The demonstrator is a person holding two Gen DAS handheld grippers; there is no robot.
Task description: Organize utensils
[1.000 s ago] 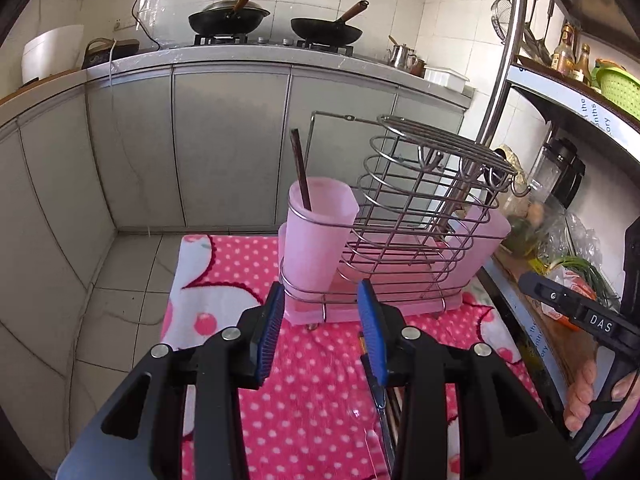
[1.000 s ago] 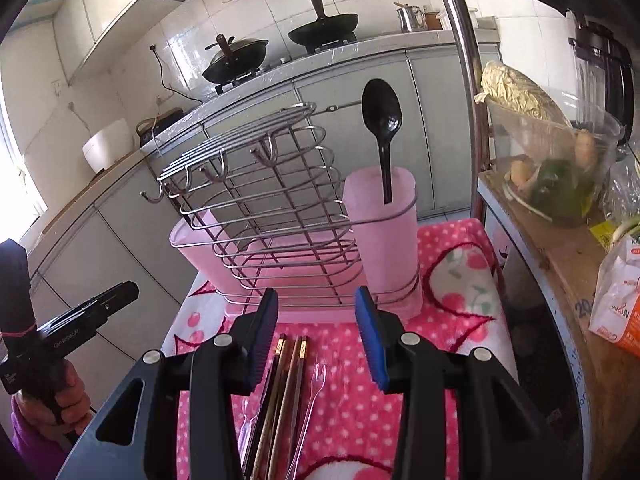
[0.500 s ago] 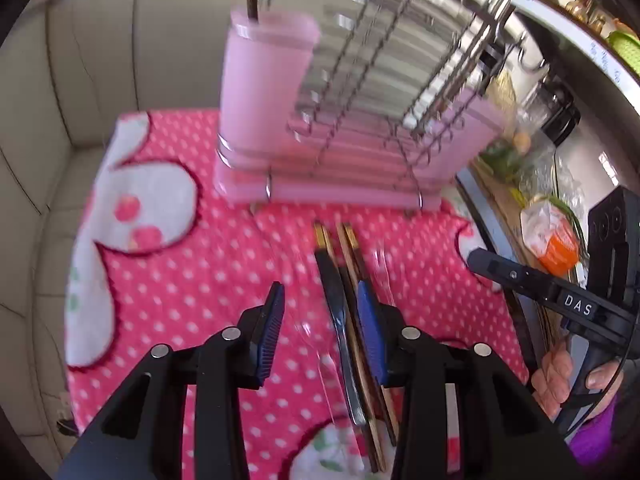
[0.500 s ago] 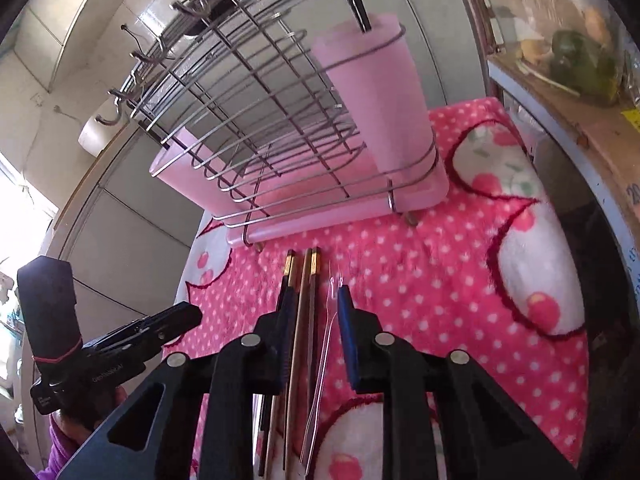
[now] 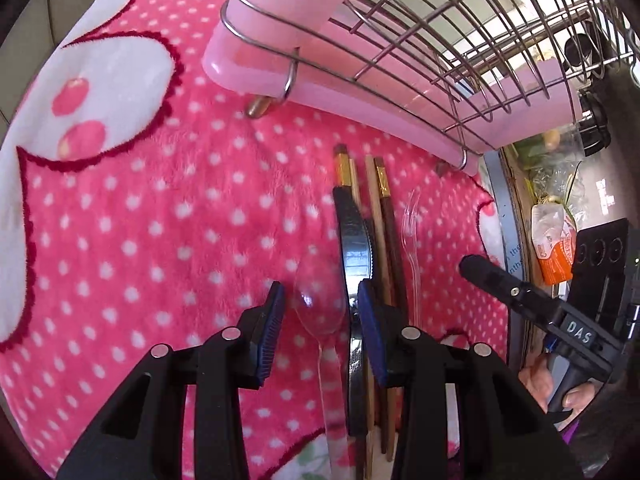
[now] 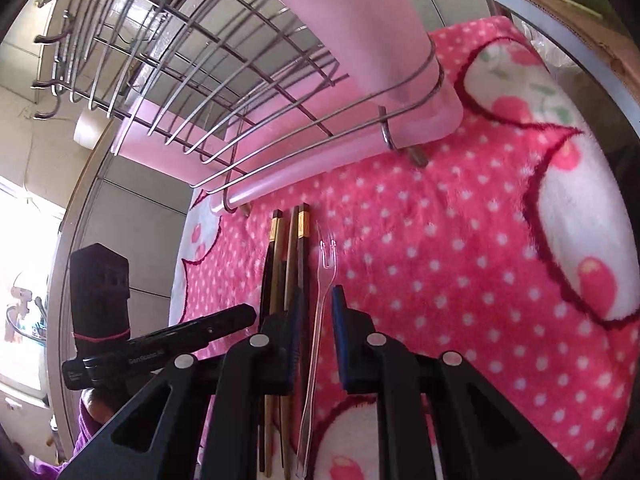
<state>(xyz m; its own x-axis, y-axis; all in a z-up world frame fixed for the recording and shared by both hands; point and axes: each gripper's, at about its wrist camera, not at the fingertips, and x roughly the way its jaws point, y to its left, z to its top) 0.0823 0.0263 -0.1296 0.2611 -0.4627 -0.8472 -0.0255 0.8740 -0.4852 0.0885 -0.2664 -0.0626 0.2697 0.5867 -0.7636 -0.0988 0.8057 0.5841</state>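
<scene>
left gripper (image 5: 320, 316) spread astride clear spoon (image 5: 319, 306); right gripper (image 6: 314, 312) spread astride clear fork (image 6: 316, 320)

Legible text, left wrist view: white capitals "DAS" on the black body of the right gripper (image 5: 464, 268), on its upper face behind the finger, right of the wire rack (image 5: 460, 40). An orange packet (image 5: 554, 254) further right of the rack carries print; too small to read.

Right wrist view: pale lettering along the side of the left gripper (image 6: 250, 314), left of the rack; it begins "Gen", the rest is blurred and unreadable.
</scene>
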